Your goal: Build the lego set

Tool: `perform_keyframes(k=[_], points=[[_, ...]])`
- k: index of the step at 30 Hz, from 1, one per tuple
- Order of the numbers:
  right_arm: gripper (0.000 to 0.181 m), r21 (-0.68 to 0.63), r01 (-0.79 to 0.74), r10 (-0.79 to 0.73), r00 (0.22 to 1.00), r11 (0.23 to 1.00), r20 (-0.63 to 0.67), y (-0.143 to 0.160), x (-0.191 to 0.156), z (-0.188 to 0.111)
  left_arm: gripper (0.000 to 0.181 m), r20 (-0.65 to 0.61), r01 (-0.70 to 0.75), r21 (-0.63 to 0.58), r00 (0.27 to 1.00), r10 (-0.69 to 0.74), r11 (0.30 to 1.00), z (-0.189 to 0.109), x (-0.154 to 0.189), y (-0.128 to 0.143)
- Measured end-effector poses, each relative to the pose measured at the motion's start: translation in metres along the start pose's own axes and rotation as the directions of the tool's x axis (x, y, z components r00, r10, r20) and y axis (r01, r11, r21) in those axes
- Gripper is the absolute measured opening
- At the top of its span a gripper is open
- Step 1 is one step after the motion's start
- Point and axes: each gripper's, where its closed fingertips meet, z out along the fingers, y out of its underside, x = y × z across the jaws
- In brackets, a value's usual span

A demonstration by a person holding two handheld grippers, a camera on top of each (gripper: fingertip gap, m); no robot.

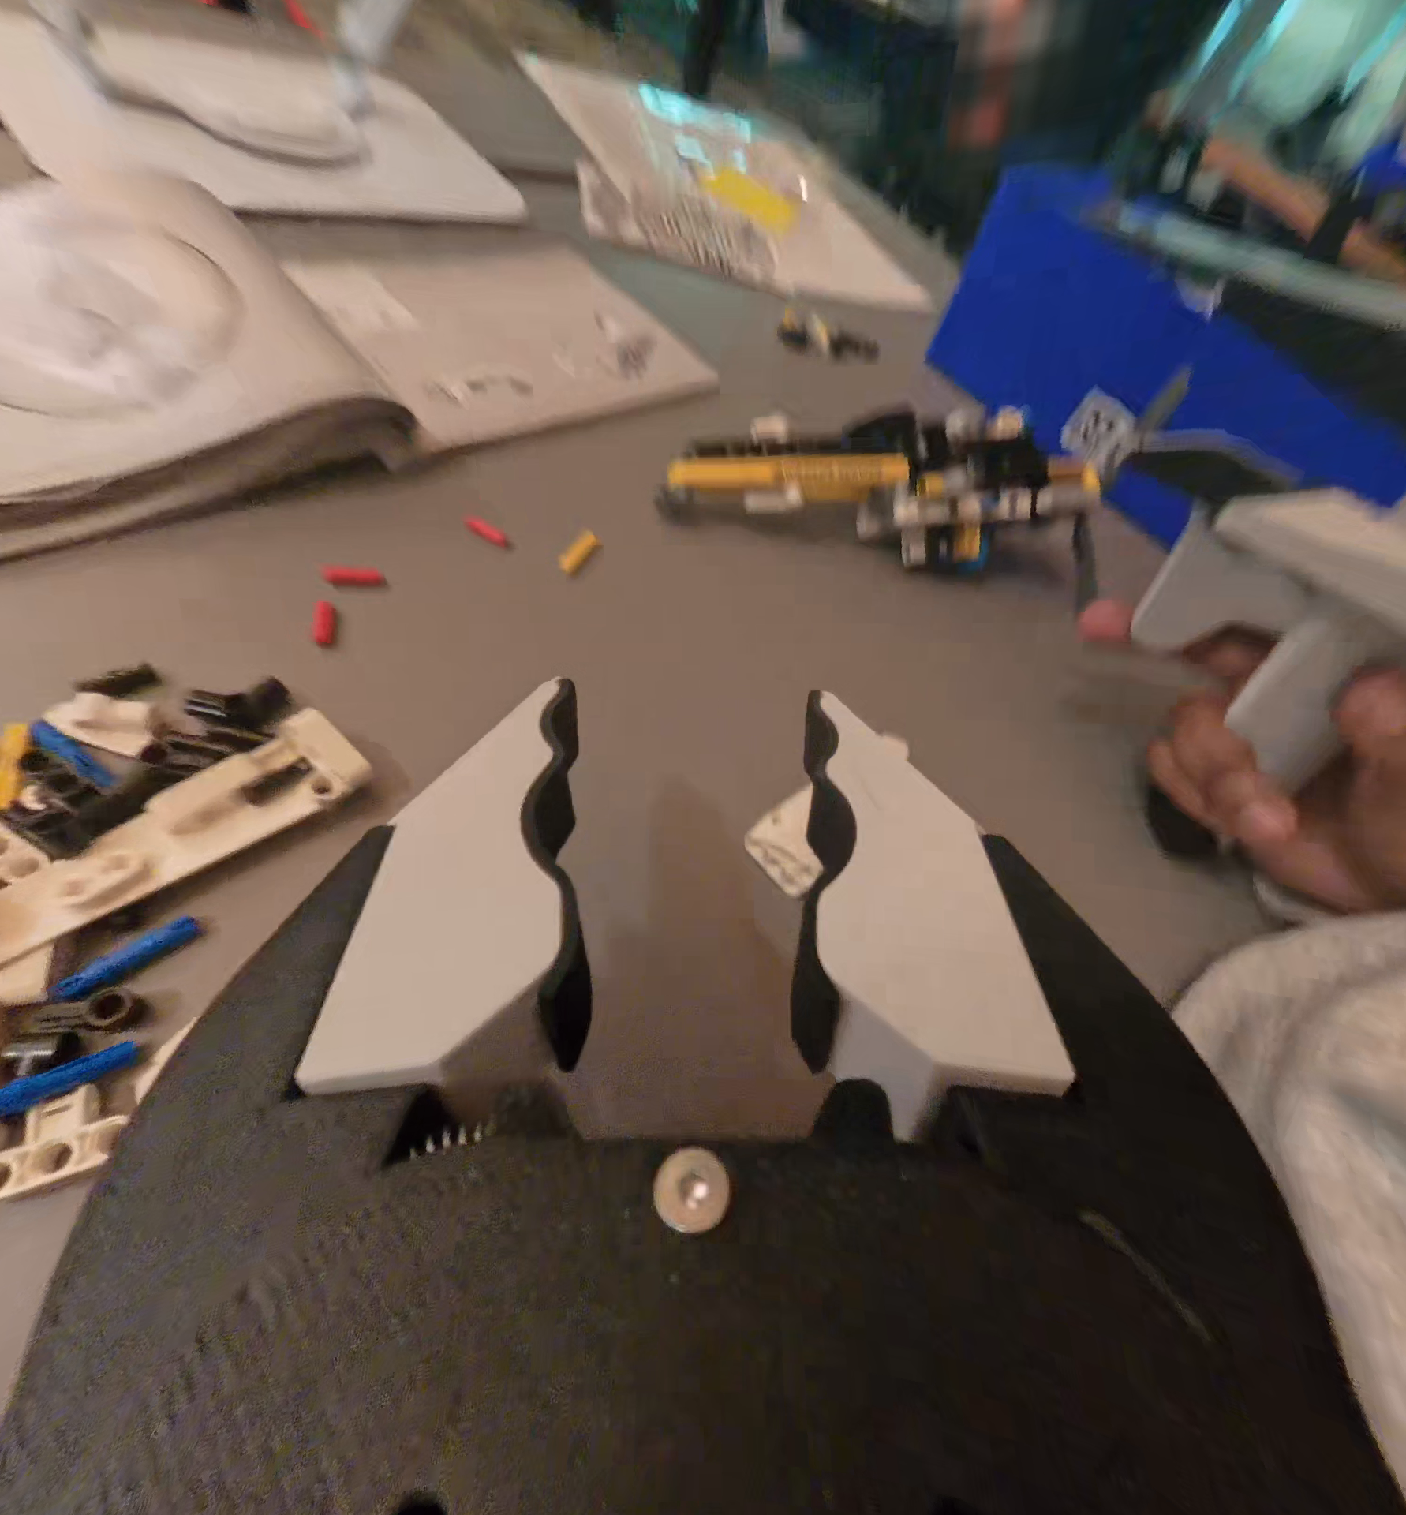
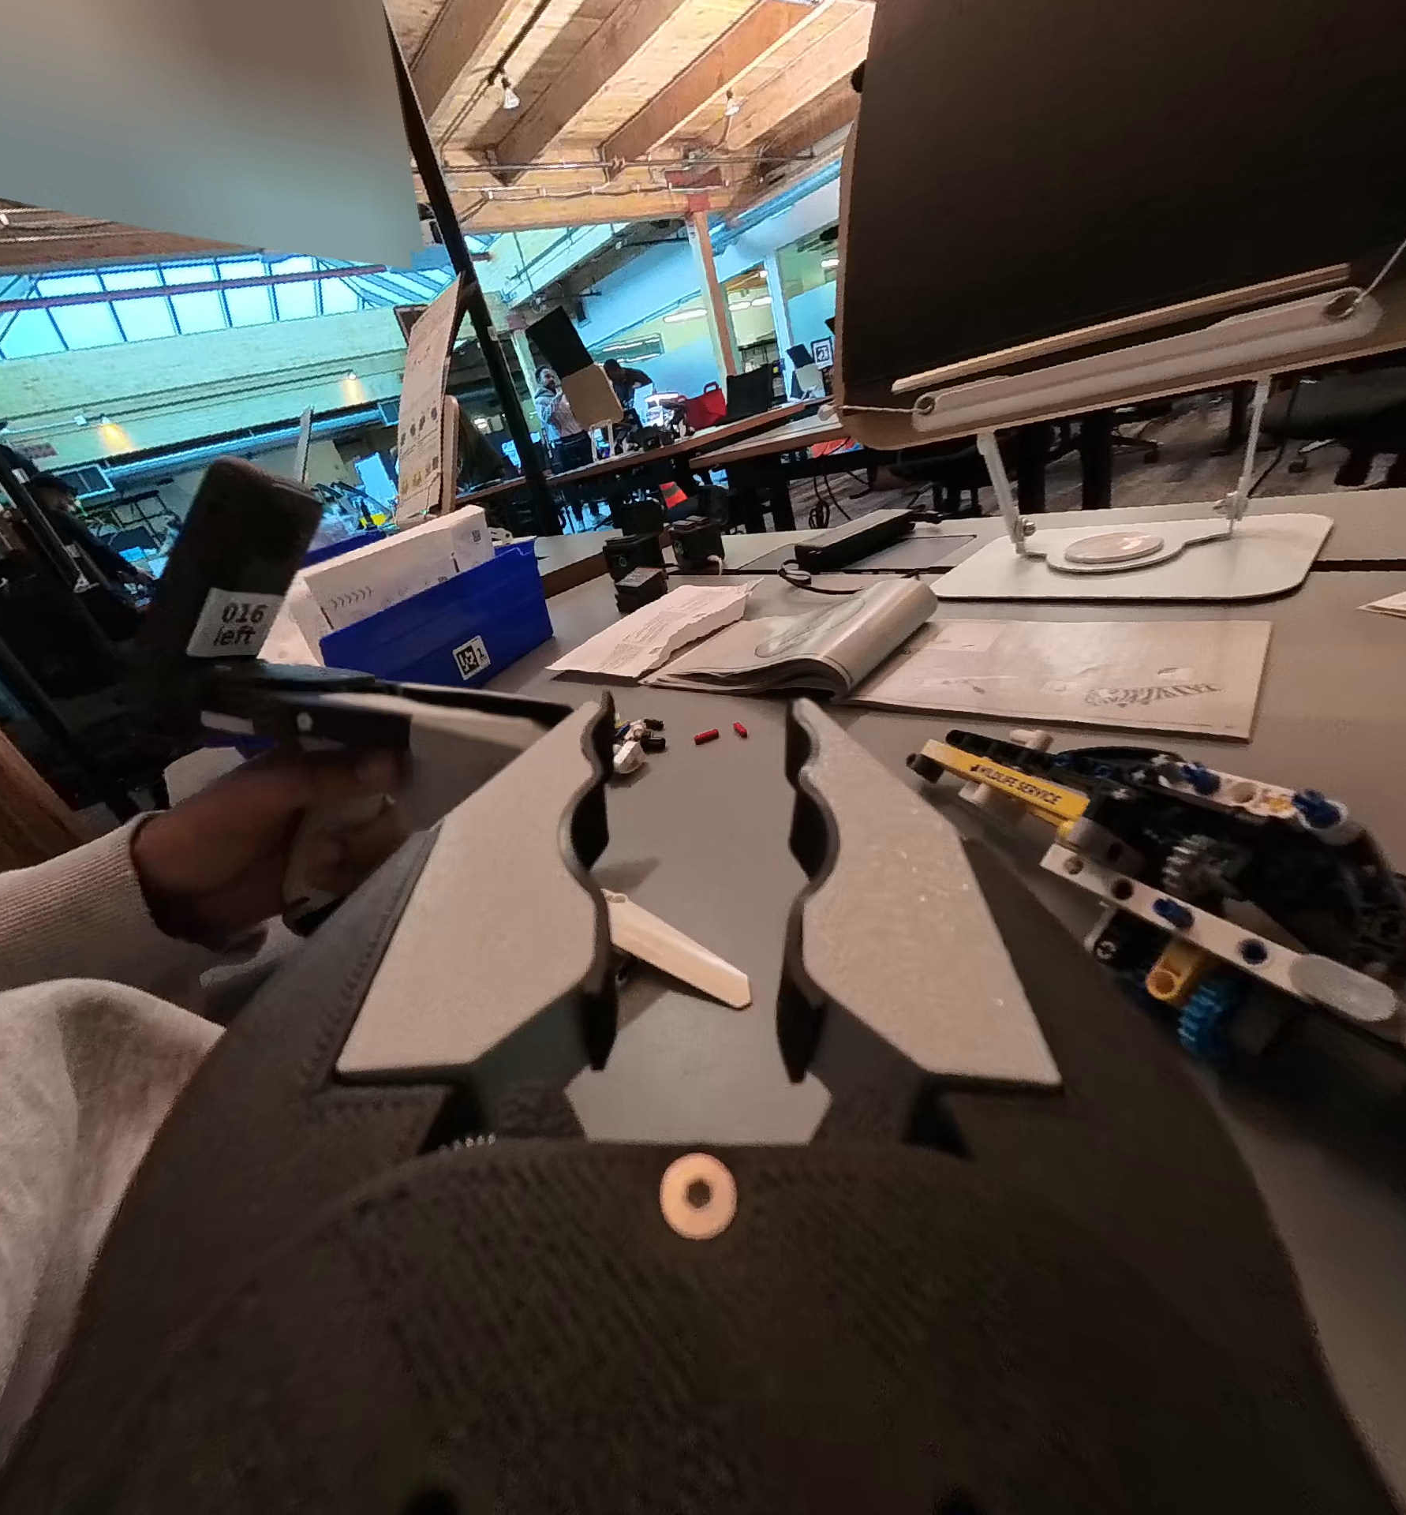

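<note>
Nearest to my right camera lies a white blade, flat on the grey table, partly under my left finger of the right gripper. Its jaws stand wide apart and hold nothing. Just to the right of them sits the model, yellow, black and white with blue pins, tilted on the table and close to my right finger but not touching it. Farther ahead I see two small red pins and an open booklet. A blue bin stands to the left behind.

My left gripper also has its jaws wide, with nothing between them. A small white part shows beside its right finger; I cannot tell if it touches. To the left lies a heap of parts, white beams, blue axles and black connectors. Ahead are three red pins and one yellow pin, well apart from the heap. The model is beyond them, near the bin. The picture here is blurred. At the right edge a hand holds the handle of the other gripper.
</note>
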Motion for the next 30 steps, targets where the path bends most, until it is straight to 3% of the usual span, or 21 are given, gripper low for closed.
perform_keyframes(k=[1, 6, 9, 12, 15, 16, 19, 24, 27, 30], points=[[0.042, -0.005, -0.001, 0.001, 1.0, 1.0, -0.003, 0.001, 0.001, 0.001, 0.057, 0.001, 0.044, 0.048, 0.999, -0.044, 0.998, -0.002, -0.005, -0.009], [0.055, -0.018, -0.021, 0.021, 1.0, 1.0, -0.001, -0.004, 0.001, 0.005, 0.058, -0.022, 0.072, 0.085, 0.997, -0.07, 0.994, 0.007, -0.015, -0.022], [0.065, 0.072, -0.031, 0.032, 0.999, 0.997, -0.014, -0.054, 0.012, -0.001, 0.055, -0.013, 0.008, 0.084, 1.0, -0.007, 0.996, 0.014, -0.019, -0.037], [0.056, 0.146, 0.039, -0.024, 0.994, 0.988, -0.109, -0.112, 0.047, -0.014, 0.051, -0.022, -0.059, 0.087, 0.998, 0.062, 0.994, 0.023, -0.02, -0.049], [0.049, 0.005, 0.183, -0.178, 0.961, 0.983, -0.21, -0.135, 0.097, -0.009, 0.047, -0.07, -0.051, 0.113, 0.996, 0.06, 0.992, 0.034, -0.016, -0.056], [0.043, -0.108, 0.227, -0.246, 0.942, 0.968, -0.229, -0.132, 0.117, -0.004, 0.047, -0.094, -0.03, 0.122, 0.995, 0.041, 0.992, 0.037, -0.013, -0.057], [0.056, -0.419, 0.254, -0.366, 0.906, 0.872, -0.212, -0.118, 0.175, 0.015, 0.047, -0.15, 0.025, 0.106, 0.989, -0.009, 0.994, 0.039, -0.004, -0.055], [0.077, -0.633, 0.288, -0.433, 0.897, 0.719, -0.084, -0.105, 0.264, 0.061, 0.045, -0.083, -0.038, 0.073, 0.996, 0.044, 0.997, 0.026, -0.01, -0.042], [0.086, -0.777, 0.28, -0.476, 0.879, 0.563, -0.028, -0.077, 0.331, 0.086, 0.045, -0.058, -0.031, 0.042, 0.998, 0.033, 0.999, 0.018, -0.014, -0.032], [0.087, -0.866, 0.26, -0.447, 0.893, 0.428, 0.047, -0.04, 0.374, 0.106, 0.044, -0.039, 0.012, 0.034, 0.999, -0.01, 0.999, 0.012, -0.018, -0.024]])
